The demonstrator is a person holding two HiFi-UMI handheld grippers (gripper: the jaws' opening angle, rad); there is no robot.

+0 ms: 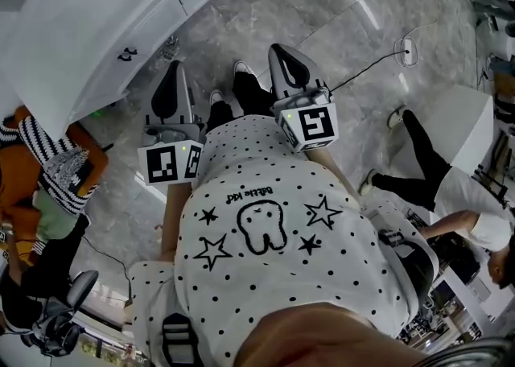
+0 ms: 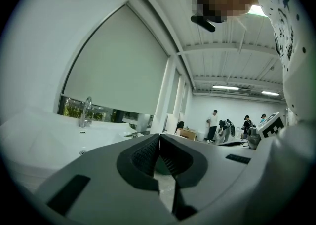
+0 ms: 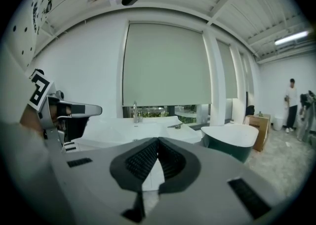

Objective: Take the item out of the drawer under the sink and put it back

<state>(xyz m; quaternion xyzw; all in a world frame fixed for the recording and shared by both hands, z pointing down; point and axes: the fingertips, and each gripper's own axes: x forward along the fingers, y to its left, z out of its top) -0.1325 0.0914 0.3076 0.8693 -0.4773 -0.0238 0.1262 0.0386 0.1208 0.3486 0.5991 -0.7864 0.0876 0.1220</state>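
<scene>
Bright ceiling strips point(image 2: 225, 87) — fisheye warp, black corners

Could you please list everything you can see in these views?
vanity: one, white, head view's upper left, drawers closed
faucet: one, chrome, on vanity
bathtub: one, green outside, beside vanity
cardboard box: one, brown, beyond bathtub
roller blind: one, grey, above faucet
power strip: one, white, on floor
floor: one, grey marble, underfoot
bystanders: several, around the room
shirt: one, white, dotted, wearer's
left gripper: one, grey, shut, empty
right gripper: one, grey, shut, empty
</scene>
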